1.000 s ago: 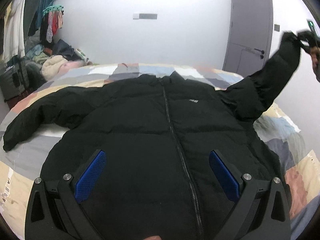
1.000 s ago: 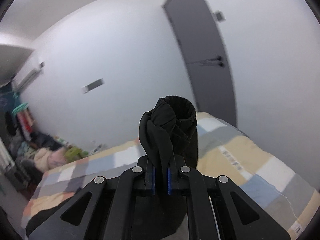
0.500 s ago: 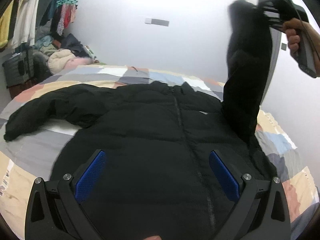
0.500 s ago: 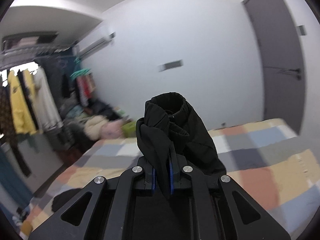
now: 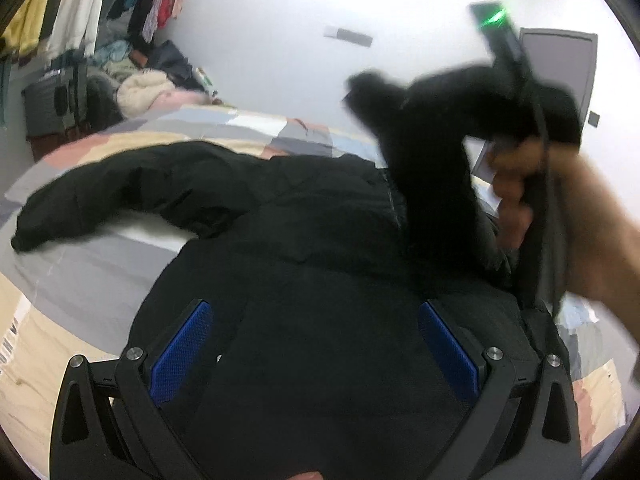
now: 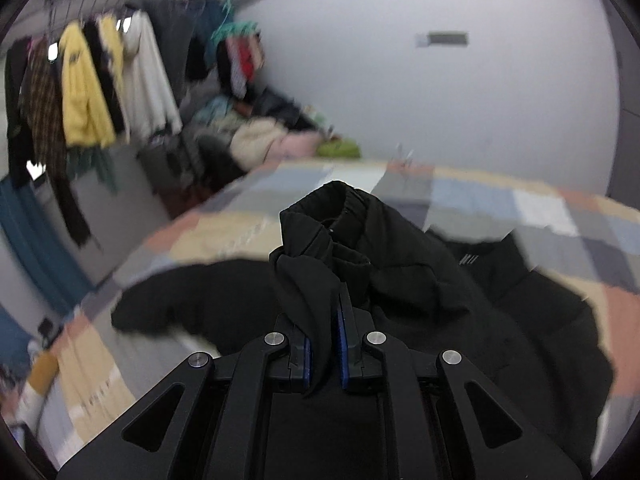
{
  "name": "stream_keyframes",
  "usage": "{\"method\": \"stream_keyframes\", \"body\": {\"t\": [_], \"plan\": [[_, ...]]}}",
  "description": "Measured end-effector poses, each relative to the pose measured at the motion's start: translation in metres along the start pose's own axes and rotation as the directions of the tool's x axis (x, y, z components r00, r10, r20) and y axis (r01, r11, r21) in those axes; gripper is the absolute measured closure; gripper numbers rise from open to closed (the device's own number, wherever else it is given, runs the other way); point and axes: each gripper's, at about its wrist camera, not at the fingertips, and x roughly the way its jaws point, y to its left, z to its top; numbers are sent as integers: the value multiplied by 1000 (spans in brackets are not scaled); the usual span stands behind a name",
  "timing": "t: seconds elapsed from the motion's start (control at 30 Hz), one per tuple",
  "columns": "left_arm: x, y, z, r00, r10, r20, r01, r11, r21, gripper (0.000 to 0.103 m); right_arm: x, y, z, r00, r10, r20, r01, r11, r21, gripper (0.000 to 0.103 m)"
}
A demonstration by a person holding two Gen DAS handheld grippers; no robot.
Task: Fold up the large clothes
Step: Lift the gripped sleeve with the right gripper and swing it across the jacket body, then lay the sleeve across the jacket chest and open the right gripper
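A black puffer jacket point(image 5: 304, 264) lies front up on the patchwork bed, its left sleeve point(image 5: 112, 196) stretched out to the left. My left gripper point(image 5: 316, 344) is open and empty, hovering over the jacket's lower front. My right gripper point(image 6: 322, 340) is shut on the cuff of the jacket's right sleeve point(image 6: 332, 232) and holds it up over the jacket's chest. In the left wrist view the raised sleeve point(image 5: 432, 160) and the right gripper point(image 5: 516, 80) with the hand holding it are blurred by motion.
The bed with the patchwork cover point(image 5: 80, 288) fills both views. A rack of hanging clothes point(image 6: 92, 92) and a pile of clothes point(image 6: 260, 140) stand at the far left. A grey door point(image 5: 568, 64) is in the white back wall.
My right gripper has swung the held sleeve from far out on the right, up and leftward over the jacket's chest. My left gripper stayed open over the jacket's lower front.
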Motion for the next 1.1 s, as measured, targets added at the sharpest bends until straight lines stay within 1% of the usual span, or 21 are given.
{"method": "stream_keyframes", "body": {"t": [0.1, 0.2, 0.27, 0.37, 0.4, 0.47, 0.53, 0.57, 0.63, 0.73, 0.87, 0.97, 1.1], "plan": [[6, 5, -2, 1000, -12, -17, 12, 1000, -19, 0, 30, 11, -25, 997, 7, -75, -11, 999, -42, 93], [13, 4, -4, 999, -17, -30, 17, 1000, -14, 0, 51, 18, -42, 992, 2, -125, -11, 997, -72, 93], [16, 3, -5, 999, -18, -37, 18, 1000, -7, 0, 55, 21, -47, 991, -2, -135, -9, 996, -83, 92], [17, 2, -5, 999, -26, -41, 26, 1000, -9, 0, 51, 22, -43, 990, -2, -141, -14, 993, -114, 88], [18, 2, -5, 999, -30, -43, 29, 1000, -10, 0, 51, 23, -42, 989, 5, -148, -23, 992, -122, 84], [19, 2, -5, 998, -32, -45, 32, 999, -9, 0, 49, 24, -41, 985, 22, -169, -45, 990, -135, 71], [19, -1, -6, 998, -32, -48, 32, 999, -3, 0, 37, 26, -37, 987, 48, -151, -71, 986, -148, 29], [18, -2, -7, 998, -31, -47, 32, 1000, 1, 0, 24, 26, -33, 992, 63, -113, -80, 985, -155, 27], [16, -4, -7, 999, -33, -43, 33, 999, 6, 0, 3, 23, -28, 995, 82, -64, -91, 985, -148, 27], [12, -8, -7, 999, -23, -34, 23, 999, 23, 0, -26, 11, -22, 997, 71, -4, -71, 988, -136, 27], [9, -14, -7, 1000, -12, -24, 13, 999, 46, 0, -60, -19, -22, 999, -6, 44, 11, 992, -128, 27], [7, -19, -6, 1000, -6, -19, 7, 998, 63, 0, -85, -51, -29, 994, -71, 84, 78, 994, -80, 27], [-1, -32, -4, 1000, 7, 3, -7, 994, 109, 0, -106, -88, -41, 984, -136, 114, 138, 990, -10, 28]]}}
